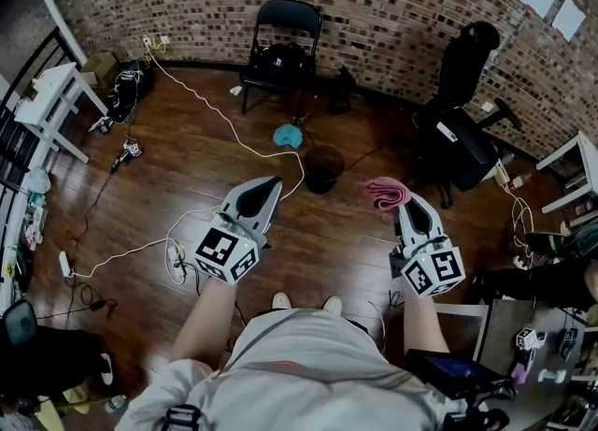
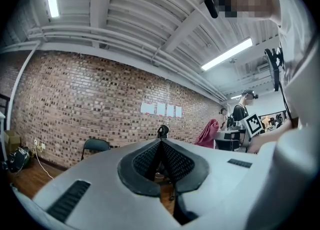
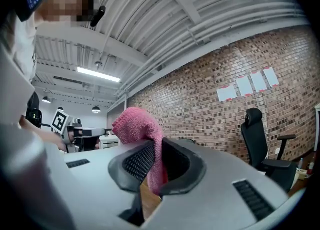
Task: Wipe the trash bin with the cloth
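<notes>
The right hand-held gripper (image 3: 155, 153) grips the pink knitted cloth (image 3: 134, 124); the left hand-held gripper (image 2: 161, 145) is clenched empty; the dark round trash bin (image 1: 323, 169) stands apart mid-floor, so wiping seems unstarted.

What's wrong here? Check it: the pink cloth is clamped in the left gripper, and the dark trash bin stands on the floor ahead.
The gripper is wrong: the right gripper view shows the pink cloth clamped in the right gripper, not the left gripper. The dark trash bin does stand on the floor ahead.
</notes>
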Tool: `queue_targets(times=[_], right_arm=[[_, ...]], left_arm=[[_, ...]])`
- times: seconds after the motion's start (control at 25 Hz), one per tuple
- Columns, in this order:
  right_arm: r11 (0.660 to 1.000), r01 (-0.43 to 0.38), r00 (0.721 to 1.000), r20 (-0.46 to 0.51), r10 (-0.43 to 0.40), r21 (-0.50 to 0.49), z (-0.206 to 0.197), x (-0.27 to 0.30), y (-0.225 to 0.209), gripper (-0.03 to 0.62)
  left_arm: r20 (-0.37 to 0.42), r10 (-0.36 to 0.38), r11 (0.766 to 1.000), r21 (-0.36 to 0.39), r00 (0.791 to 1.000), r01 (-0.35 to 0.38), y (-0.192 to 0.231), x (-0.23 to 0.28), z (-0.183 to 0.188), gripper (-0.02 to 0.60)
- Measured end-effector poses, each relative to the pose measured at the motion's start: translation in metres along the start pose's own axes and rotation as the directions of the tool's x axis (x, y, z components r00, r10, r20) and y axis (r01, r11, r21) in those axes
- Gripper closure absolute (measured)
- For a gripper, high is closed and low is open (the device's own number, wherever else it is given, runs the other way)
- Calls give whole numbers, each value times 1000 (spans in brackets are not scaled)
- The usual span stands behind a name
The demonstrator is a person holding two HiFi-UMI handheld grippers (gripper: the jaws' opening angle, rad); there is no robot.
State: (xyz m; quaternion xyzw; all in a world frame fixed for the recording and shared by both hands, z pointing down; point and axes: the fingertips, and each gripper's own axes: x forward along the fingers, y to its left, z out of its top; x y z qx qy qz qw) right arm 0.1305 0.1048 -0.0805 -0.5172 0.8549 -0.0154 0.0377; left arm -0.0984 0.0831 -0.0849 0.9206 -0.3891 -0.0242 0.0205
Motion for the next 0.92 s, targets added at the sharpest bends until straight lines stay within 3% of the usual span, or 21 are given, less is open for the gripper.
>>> queue_targets(times=[0.32,0.92], right_arm=[[1000,2,1000,13,-2,13,3,-14,-21,557],[999,24,1000,19,-25,27,1,-21,-7,557]], left_arm=[[0,6,1000,9,1000,-6,-21,15,0,572],[5,11,1000,-4,1000,-11,-24,-1,2,572]])
